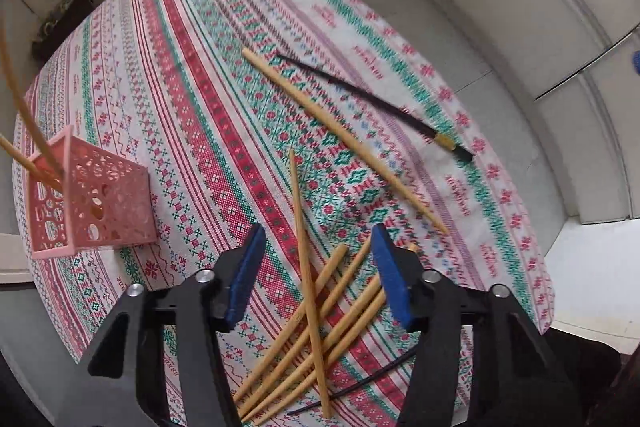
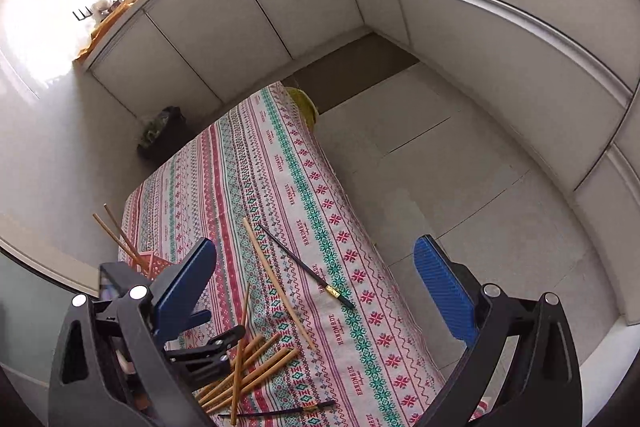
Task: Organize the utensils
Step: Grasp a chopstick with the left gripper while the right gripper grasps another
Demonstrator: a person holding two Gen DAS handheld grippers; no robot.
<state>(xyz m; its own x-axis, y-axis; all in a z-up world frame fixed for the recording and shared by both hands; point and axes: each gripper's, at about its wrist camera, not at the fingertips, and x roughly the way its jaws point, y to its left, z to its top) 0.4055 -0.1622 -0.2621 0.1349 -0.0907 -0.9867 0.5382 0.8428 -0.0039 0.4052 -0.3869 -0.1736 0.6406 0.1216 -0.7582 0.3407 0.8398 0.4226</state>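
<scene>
The pile of bamboo chopsticks point(image 1: 320, 331) lies crossed on the patterned tablecloth point(image 1: 224, 115), right beneath my left claw point(image 1: 316, 267), whose blue jaws stand apart over the sticks (pressing none). At ten o'clock stands the pink holder point(image 1: 100, 195), two sticks already inside. Toward one o'clock lie a loose bamboo stick point(image 1: 340, 135) and a black chopstick point(image 1: 372, 103). My right claw point(image 2: 316, 291) gapes wide, empty.
</scene>
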